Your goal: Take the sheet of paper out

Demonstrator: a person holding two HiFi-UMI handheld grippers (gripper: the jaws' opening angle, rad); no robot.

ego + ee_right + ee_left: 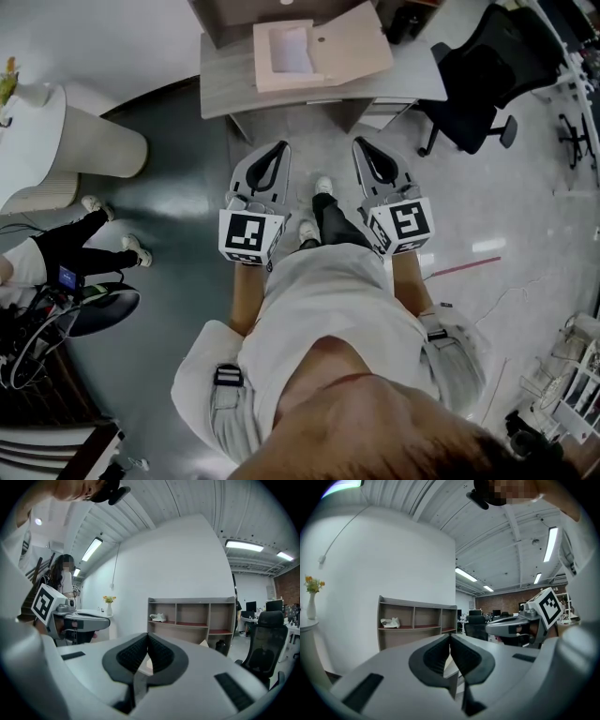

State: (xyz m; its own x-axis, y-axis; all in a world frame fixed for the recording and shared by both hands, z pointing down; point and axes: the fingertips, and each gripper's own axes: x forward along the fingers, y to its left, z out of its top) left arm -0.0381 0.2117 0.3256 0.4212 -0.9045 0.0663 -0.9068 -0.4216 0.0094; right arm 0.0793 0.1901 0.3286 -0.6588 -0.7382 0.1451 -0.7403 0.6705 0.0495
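**Both hand-held grippers shut and empty, short of the paper**

The sheet of paper [291,52] lies pale inside the open beige folder [354,45] on the grey surface [417,80], at the top of the head view. It is untouched. The L hand-held gripper [278,146] and R hand-held gripper [361,142] sit well short of the surface edge, w/ bare floor between their tips and the desk. The folder is ahead of both, roughly centred between them.

Each gripper view shows black ribbed pads pressed together w/ nothing between them.

Both forearms reach straight out from the person's body, parallel and side by side. The grippers are held about level and aimed at the surface. The marker cubes [248,236] sit nearest the wrists, and the person's shoes show between the two tools.

Also in shot are a black office chair [473,80] to the R of the surface and a second person's legs [75,246] at far L. An open shelf unit [417,625] stands against the white wall behind.
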